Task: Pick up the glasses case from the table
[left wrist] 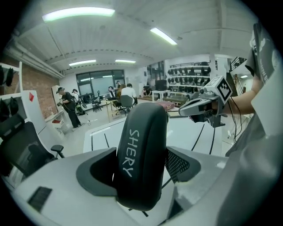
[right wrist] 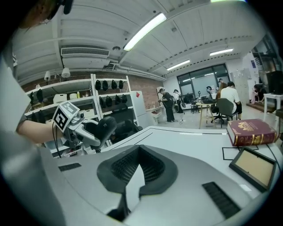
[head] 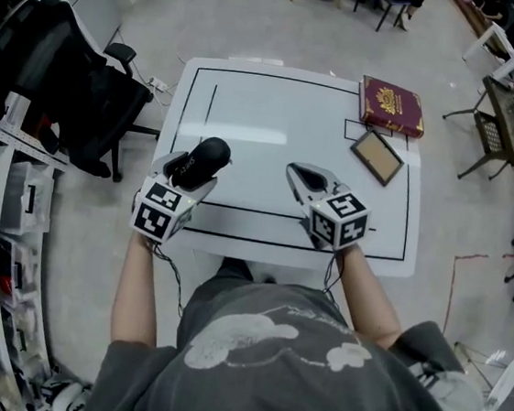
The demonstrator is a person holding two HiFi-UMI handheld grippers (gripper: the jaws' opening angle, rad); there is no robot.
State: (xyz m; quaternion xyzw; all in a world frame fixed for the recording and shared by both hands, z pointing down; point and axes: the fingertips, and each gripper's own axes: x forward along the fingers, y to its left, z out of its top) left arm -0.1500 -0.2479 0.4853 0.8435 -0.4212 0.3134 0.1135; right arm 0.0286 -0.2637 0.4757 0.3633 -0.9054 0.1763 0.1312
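Since my left gripper [head: 195, 170] has its jaws clamped across the black glasses case [left wrist: 140, 154], which appears to hang clear of the white counter [head: 276, 119] above its near left part, I judge the pick-up essentially done; all that seems left is holding it steady. My right gripper [head: 299, 173] hovers beside, jaws closed together on nothing, taking no part.

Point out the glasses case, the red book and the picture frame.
glasses case [head: 209, 155]: head view, upper part of its black shell
red book [head: 393, 105]: head view, centre of its cover
picture frame [head: 377, 157]: head view, its brown inner panel
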